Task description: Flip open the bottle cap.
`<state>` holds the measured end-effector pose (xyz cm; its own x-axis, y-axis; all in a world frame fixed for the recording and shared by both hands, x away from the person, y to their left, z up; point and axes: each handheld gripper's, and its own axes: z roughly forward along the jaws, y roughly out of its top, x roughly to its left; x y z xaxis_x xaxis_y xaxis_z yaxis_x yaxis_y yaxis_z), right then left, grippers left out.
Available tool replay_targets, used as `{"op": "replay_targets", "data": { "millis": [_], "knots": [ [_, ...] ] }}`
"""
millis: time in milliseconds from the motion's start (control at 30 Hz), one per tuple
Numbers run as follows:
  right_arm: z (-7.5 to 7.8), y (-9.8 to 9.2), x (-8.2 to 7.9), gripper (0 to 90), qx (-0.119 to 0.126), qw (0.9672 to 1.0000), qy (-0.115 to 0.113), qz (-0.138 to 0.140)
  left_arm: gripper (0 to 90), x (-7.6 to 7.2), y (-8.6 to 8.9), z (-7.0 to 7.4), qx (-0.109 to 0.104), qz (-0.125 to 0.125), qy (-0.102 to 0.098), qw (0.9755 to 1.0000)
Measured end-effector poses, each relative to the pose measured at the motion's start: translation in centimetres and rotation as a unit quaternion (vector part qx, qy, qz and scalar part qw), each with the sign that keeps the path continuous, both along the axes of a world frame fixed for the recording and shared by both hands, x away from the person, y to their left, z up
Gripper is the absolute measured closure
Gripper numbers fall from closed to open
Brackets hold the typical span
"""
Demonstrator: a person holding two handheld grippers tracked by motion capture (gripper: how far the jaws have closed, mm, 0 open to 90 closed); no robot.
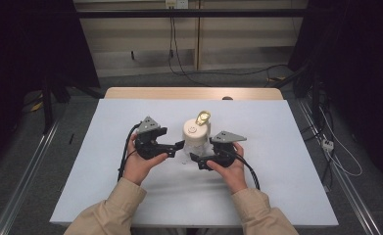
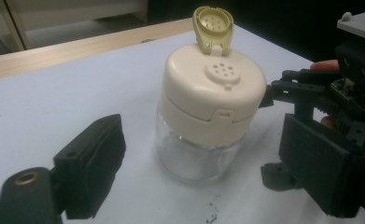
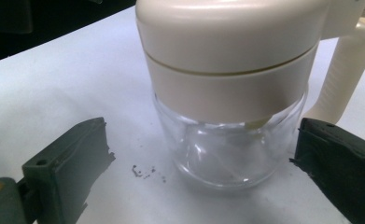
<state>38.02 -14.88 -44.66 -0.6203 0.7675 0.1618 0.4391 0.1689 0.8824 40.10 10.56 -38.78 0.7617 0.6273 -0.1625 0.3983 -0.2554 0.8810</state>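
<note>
Two grippers: a black left gripper [image 1: 172, 149] and a black right gripper [image 1: 199, 160] flank the jar on the white table [image 1: 106, 181].
Jar: small clear glass jar [image 2: 196, 158] with cream shaker lid [image 2: 208, 95], yellow flip cap [image 2: 213, 25] raised, standing upright mid-table.
Left fingers: spread apart, jar between them, touching neither.
Right fingers: also apart, jar between; right-hand pad [image 3: 343, 163] just beside the glass.
Specks: dark crumbs [image 3: 145, 171] near the jar's base.

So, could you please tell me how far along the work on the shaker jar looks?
Done: the yellow flip cap stands open, baring the sprinkle holes. In hand: the left gripper and right gripper are both open, flanking the glass jar, neither touching it. Left: gripping it; the cream lid is still seated.
</note>
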Motion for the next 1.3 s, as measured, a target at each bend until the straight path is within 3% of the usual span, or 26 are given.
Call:
{"op": "replay_targets", "data": {
  "millis": [200, 733, 1067, 1300],
  "knots": [
    [0.1, -0.5, -0.6, 3.2, 0.002, 1.0, 0.001, 0.001, 9.3, -0.7, 1.6, -1.1, 0.003, -0.003, 0.003, 1.0],
    [0.4, -2.0, -2.6, 4.8, 0.002, 0.9999, -0.004, 0.012, 8.2, -2.1, 5.9, -3.3, 0.001, 0.004, 0.018, 0.9998],
    [0.6, -3.8, -3.8, 5.4, 0.004, 0.9999, -0.008, 0.006, 8.2, -2.6, 7.4, -3.8, 0.015, 0.014, 0.017, 0.9997],
    [0.4, -5.0, -4.6, 5.6, -0.002, 1.0, -0.004, 0.004, 8.3, -2.9, 8.3, -3.9, 0.011, 0.02, 0.014, 0.9996]
  ]
}}
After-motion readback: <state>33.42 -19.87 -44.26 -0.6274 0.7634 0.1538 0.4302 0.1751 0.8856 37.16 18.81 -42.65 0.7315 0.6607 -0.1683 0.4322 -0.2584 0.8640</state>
